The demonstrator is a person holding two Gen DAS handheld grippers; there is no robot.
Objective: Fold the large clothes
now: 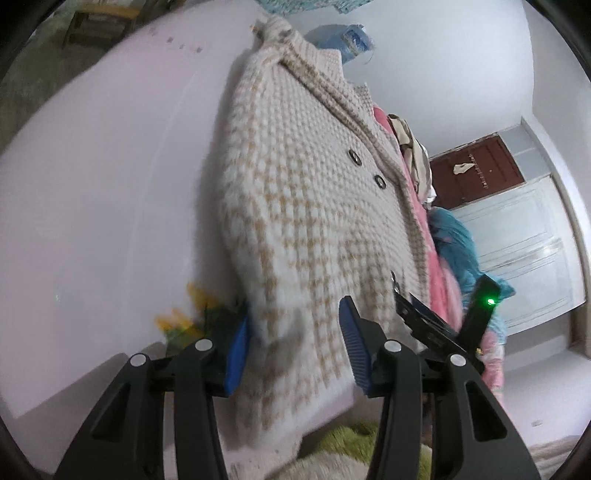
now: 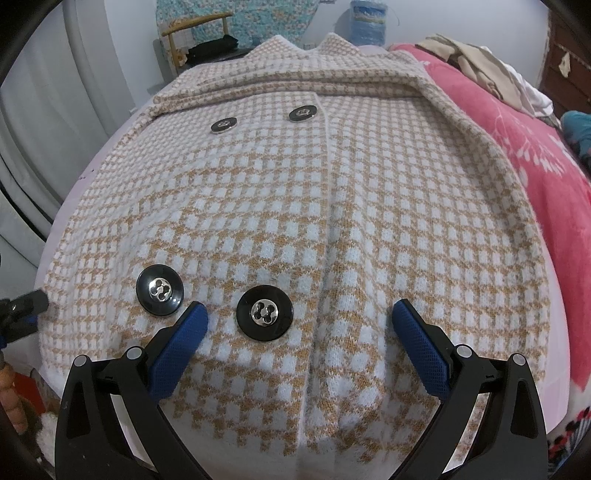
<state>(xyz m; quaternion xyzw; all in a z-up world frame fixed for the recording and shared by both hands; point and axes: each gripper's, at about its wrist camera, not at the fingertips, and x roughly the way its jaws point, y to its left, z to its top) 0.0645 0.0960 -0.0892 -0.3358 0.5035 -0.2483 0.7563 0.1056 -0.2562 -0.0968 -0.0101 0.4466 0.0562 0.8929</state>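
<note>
Your left-wrist view: low at the coat's [image 1: 306, 206] hem corner, facing along it. Your right-wrist view: close above the same coat [image 2: 295, 221], facing its collar.

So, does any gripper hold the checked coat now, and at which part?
The left gripper has the coat's side edge between its fingers, grip uncertain. The right gripper is open, holding nothing.

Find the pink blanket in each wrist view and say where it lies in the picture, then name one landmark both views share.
Left wrist view: the pink blanket is a narrow strip right of centre, along the checked coat's far edge.
Right wrist view: the pink blanket fills the right side, beside the checked coat.
Shared landmark: the blue bundle beyond the coat's collar, top centre in both.
</note>
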